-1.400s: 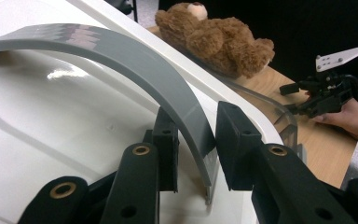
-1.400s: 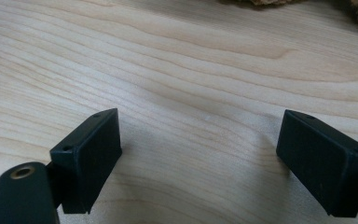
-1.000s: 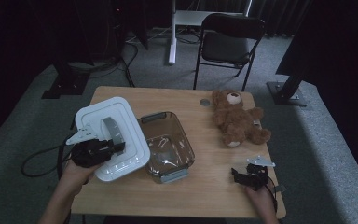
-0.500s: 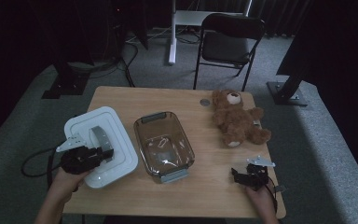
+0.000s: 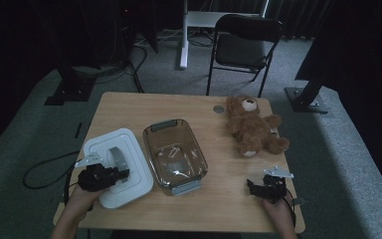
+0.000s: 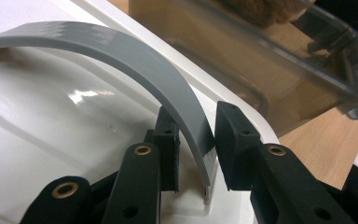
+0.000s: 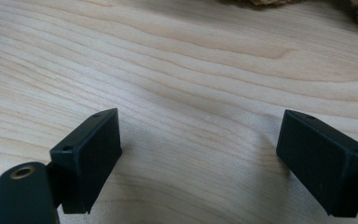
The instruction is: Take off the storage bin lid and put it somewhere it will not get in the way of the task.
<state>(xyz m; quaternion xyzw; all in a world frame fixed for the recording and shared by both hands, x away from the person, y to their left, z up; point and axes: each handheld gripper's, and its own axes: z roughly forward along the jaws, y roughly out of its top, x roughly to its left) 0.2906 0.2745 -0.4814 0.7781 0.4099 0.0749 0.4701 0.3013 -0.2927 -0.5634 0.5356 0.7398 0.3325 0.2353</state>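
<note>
No legible text, label, brand, number or sign appears on any surface here; lid, container, bear and table all read blank.

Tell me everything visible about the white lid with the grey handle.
The white lid is a glossy, plastic-looking rounded rectangle with a raised rim and dished centre. An arched grey handle spans it. It lies flat at the table's near left, beside the clear container. The left gripper is shut on the handle's near end.

Left tool (image 5: 110, 175) clamped narrow, right tool (image 5: 258, 187) jaws wide apart
</note>
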